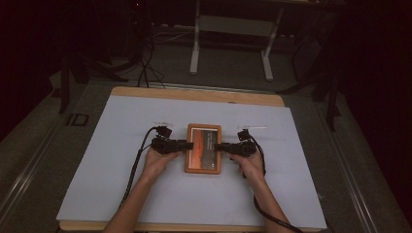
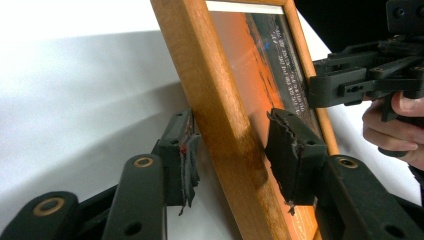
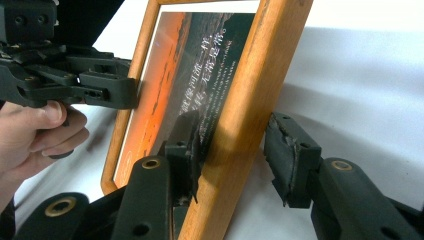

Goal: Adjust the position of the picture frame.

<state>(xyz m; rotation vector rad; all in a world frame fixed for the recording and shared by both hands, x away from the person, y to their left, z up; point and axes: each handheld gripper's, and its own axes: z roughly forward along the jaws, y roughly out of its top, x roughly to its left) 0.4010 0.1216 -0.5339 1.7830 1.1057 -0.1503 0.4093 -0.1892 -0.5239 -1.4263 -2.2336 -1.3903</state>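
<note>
Flanking the picture frame (image 1: pixel 203 148) at the middle of the white worktop (image 1: pixel 121 184), the left gripper (image 1: pixel 187 145) straddles its left rail, jaws apart, neither pad pressing the wood. The frame looks rigid and light, its glazed face slick and breakable, so the wooden rails are the place to grip. At its right rail, the right gripper (image 1: pixel 218 146) also stands open astride.
</note>
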